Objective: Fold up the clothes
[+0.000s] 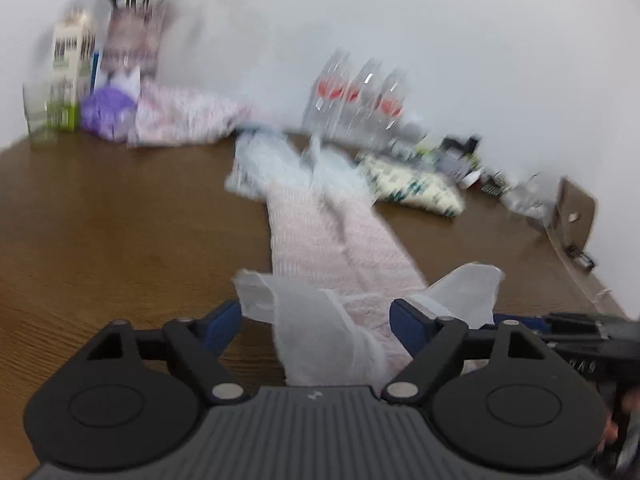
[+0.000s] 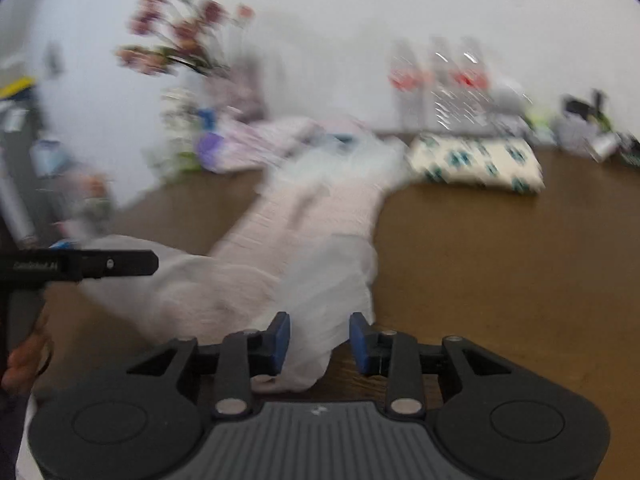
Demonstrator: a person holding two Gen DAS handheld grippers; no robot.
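A pale pink garment (image 1: 320, 232) with sheer white trim lies stretched along the middle of the brown wooden table (image 1: 120, 216), reaching toward the far edge. The left gripper (image 1: 316, 320) stands wide open, its blue pads clear of the cloth lying between them. The right gripper (image 2: 319, 340) is partly open around the white hem, gripping nothing. A folded patterned cloth (image 2: 476, 164) rests near the far edge.

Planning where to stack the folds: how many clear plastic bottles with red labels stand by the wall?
3, side by side against the wall at the table's far edge: left bottle, middle bottle, right bottle. Blur and clutter could hide more.
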